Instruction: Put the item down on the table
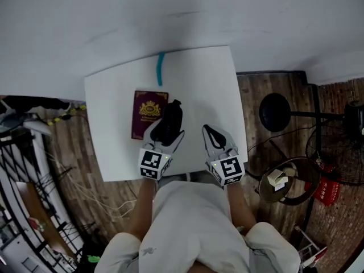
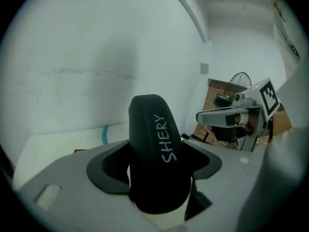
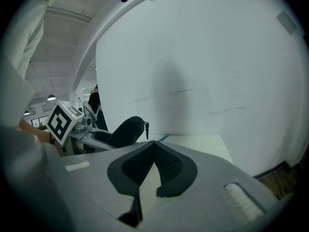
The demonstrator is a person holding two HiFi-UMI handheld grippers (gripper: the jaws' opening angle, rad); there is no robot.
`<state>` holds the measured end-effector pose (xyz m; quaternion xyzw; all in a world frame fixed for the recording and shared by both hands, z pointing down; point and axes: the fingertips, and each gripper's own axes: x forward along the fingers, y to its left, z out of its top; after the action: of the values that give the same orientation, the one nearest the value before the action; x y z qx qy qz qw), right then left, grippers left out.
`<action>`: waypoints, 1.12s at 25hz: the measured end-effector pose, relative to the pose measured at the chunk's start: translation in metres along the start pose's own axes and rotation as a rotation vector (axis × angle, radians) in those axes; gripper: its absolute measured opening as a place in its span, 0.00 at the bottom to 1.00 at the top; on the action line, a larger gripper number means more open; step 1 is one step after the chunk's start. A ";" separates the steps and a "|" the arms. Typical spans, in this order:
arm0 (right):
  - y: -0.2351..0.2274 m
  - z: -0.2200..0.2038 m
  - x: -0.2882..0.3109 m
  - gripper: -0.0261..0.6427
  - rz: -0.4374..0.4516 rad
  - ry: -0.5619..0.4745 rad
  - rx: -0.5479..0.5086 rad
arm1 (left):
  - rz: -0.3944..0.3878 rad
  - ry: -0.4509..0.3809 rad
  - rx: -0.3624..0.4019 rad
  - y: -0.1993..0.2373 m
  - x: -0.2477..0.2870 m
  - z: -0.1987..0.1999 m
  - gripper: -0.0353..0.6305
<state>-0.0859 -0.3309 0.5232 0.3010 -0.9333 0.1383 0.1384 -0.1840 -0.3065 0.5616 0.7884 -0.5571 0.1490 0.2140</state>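
Note:
A black oblong case (image 1: 169, 120) printed "SHERY" (image 2: 155, 144) is clamped between the jaws of my left gripper (image 1: 166, 131), just above the white table (image 1: 210, 84) near its front edge. The case stands up out of the jaws in the left gripper view and hides their tips. My right gripper (image 1: 208, 131) hovers to the right of it, shut with nothing held; its pads meet at the tip (image 3: 154, 143). In the right gripper view the case (image 3: 126, 130) shows at the left, level with the jaws.
A maroon booklet (image 1: 149, 111) lies on the table just left of the case, and a teal strip (image 1: 160, 68) lies at the far edge. Right of the table a black round stand (image 1: 275, 111) and a fan (image 1: 284, 181) sit on the wooden floor. Cables and a rack (image 1: 23, 152) are at the left.

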 end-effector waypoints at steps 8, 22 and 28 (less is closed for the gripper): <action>-0.010 -0.027 0.014 0.05 -0.054 0.061 0.040 | -0.073 0.061 -0.007 0.006 0.036 -0.021 0.59; -0.018 -0.070 0.028 0.05 -0.123 0.140 0.106 | -0.137 0.206 0.004 0.002 0.083 -0.067 0.59; -0.026 -0.087 0.029 0.05 -0.159 0.160 0.136 | -0.145 0.274 0.069 -0.006 0.097 -0.079 0.59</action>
<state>-0.0779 -0.3362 0.6182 0.3707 -0.8811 0.2131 0.2020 -0.1455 -0.3444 0.6750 0.8056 -0.4590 0.2585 0.2710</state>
